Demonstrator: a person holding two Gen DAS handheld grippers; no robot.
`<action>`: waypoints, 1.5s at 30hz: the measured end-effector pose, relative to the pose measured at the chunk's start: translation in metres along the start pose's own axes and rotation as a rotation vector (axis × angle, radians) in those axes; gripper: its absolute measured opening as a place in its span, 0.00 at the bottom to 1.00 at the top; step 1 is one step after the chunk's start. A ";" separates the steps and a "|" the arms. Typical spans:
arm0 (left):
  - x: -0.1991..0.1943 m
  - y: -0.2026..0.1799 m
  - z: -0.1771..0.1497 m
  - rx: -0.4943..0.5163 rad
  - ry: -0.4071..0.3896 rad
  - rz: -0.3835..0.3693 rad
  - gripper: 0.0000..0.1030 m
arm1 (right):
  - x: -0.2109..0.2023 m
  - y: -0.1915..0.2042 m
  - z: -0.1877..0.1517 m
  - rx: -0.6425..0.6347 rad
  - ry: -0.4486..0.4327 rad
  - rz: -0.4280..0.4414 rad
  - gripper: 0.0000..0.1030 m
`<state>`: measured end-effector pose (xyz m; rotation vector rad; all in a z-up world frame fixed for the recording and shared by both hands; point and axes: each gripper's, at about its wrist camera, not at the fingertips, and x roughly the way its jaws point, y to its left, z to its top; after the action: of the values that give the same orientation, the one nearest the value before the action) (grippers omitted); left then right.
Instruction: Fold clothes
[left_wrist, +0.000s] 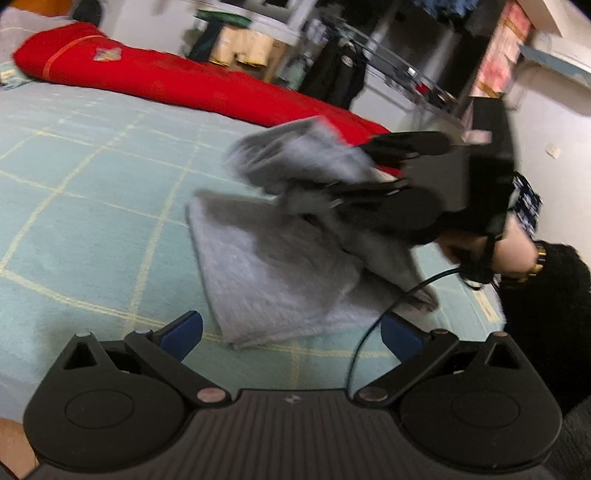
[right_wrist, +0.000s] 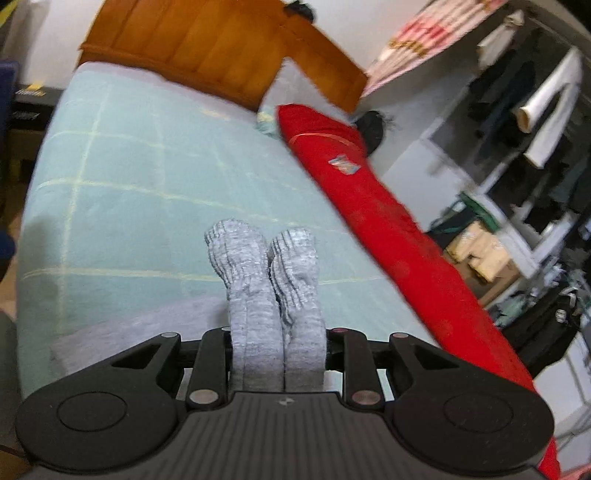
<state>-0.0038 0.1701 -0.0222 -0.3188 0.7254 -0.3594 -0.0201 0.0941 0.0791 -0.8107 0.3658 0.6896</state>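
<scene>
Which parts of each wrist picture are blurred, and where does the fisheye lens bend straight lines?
Left wrist view: the right gripper and the grey garment it lifts are smeared by motion, while the left gripper stays sharp. Right wrist view: the grey cloth between the fingers is fairly crisp, but the clothes rack is blurred. In both views the grid lines on the bedspread curve toward the edges.
</scene>
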 end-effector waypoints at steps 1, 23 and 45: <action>0.001 -0.002 0.001 0.016 0.012 -0.012 0.99 | 0.005 0.006 -0.002 -0.008 0.012 0.023 0.27; 0.007 -0.007 0.022 0.076 0.007 -0.048 0.99 | -0.023 -0.011 -0.032 0.309 0.023 0.415 0.71; 0.082 -0.023 0.084 0.089 -0.002 -0.191 0.99 | -0.055 -0.006 -0.117 0.582 0.002 0.242 0.84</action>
<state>0.1063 0.1279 -0.0012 -0.3047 0.6769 -0.5709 -0.0611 -0.0211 0.0366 -0.2151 0.6368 0.7546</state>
